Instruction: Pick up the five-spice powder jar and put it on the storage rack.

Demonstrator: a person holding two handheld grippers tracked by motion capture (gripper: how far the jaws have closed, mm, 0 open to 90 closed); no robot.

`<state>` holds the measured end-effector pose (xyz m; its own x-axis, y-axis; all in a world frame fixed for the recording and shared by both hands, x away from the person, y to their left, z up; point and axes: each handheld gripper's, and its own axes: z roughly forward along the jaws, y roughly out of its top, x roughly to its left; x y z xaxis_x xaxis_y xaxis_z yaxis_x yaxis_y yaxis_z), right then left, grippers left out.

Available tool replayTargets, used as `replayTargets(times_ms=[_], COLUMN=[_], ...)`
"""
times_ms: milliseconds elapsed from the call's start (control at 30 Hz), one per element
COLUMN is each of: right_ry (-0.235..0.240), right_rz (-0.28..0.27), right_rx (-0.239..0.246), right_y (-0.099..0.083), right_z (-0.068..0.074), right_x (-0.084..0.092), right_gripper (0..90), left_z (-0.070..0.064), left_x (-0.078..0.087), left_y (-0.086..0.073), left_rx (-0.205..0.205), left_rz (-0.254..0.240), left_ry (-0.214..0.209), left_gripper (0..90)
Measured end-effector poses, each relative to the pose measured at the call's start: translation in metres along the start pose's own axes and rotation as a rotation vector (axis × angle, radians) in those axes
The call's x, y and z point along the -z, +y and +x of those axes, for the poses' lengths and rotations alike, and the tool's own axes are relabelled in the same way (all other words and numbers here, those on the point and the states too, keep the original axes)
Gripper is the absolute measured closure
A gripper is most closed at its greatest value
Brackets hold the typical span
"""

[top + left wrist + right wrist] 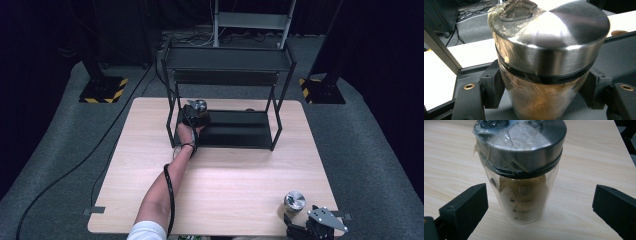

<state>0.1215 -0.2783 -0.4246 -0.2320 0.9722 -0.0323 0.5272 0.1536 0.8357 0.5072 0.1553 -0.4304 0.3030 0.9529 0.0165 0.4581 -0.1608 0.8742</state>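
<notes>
Near the bench's (pixel 150 165) far edge, left of centre, the left tool (pixel 196 116) grips a glass jar (pixel 541 82) of brown powder just under its steel lid, jaws pressed against both sides, over the left end of the black rack's (pixel 240 131) lower shelf. At the near right corner, the right tool (pixel 312 226) stands wide around a second jar (pixel 524 195), upright on the wood, touching neither jaw.
</notes>
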Motion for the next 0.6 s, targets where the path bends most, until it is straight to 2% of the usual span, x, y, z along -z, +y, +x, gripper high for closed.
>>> replayTargets(times_ms=[167, 233, 333, 400, 533, 600], right_ry=[-0.002, -0.001, 0.0, 0.0, -0.001, 0.0], right_rz=[-0.002, -0.002, -0.001, -0.003, -0.002, -0.004], right_rx=[-0.004, -0.003, -0.002, -0.002, 0.003, 0.0], right_y=[-0.001, -0.001, -0.001, -0.001, 0.0, -0.001], right_z=[-0.001, -0.001, -0.001, 0.0, 0.0, 0.0], right_x=[0.0, 0.0, -0.001, 0.0, 0.0, 0.0], right_gripper=[0.0, 0.0, 0.0, 0.0, 0.0, 0.0], left_z=[-0.001, 0.001, -0.002, -0.003, 0.0, -0.001], left_x=[0.004, 0.007, 0.017, 0.024, 0.042, 0.051], left_y=[0.008, 0.011, 0.01, 0.01, 0.005, 0.001], left_rx=[0.001, 0.002, -0.011, -0.027, -0.025, -0.046], left_rz=[0.052, 0.082, 0.095, 0.105, 0.103, 0.105], left_ry=[0.005, -0.016, -0.023, -0.034, -0.077, -0.089], left_gripper=[16.6, 8.8, 2.3, 0.0, 0.0, 0.0])
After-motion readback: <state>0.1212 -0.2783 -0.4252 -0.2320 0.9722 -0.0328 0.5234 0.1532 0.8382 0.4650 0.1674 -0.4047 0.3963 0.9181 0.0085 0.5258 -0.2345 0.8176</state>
